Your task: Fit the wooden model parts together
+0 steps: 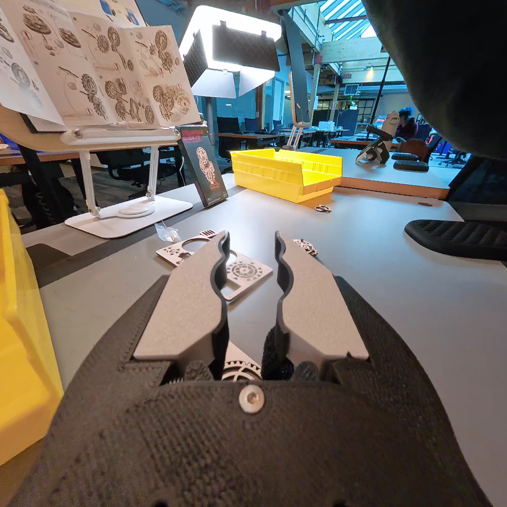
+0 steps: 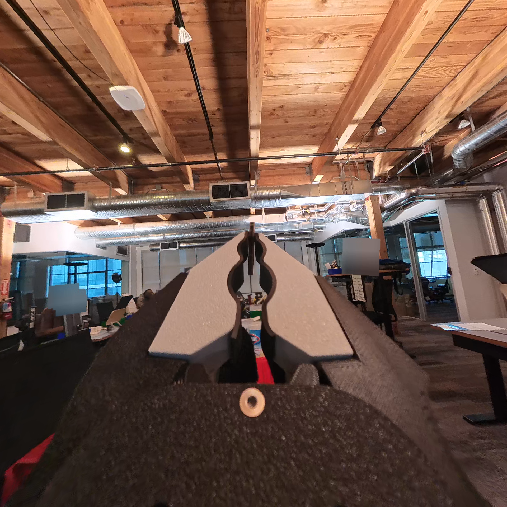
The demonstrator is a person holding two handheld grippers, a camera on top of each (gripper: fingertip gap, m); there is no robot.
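Note:
In the left wrist view my left gripper (image 1: 251, 238) is open and empty, low over the grey table (image 1: 356, 274). A flat wooden panel with gear cut-outs (image 1: 244, 271) lies on the table between and under its fingers. A second patterned wooden part (image 1: 238, 369) shows beneath the gripper base. A small ornate wooden piece (image 1: 306, 245) lies just past the right finger. In the right wrist view my right gripper (image 2: 251, 234) is raised toward the ceiling and shut on a thin dark wooden stick (image 2: 251, 253), held edge-on between the tips.
A white stand (image 1: 123, 216) holds the instruction sheet (image 1: 109, 68) at the back left. A dark box (image 1: 204, 167) leans beside it. Yellow bins stand at the back (image 1: 285, 170) and far left (image 1: 22, 329). Two small rings (image 1: 323, 208) and a black pad (image 1: 461, 238) lie to the right. The tips of one gripper are about 40 cm away from the tips of the other.

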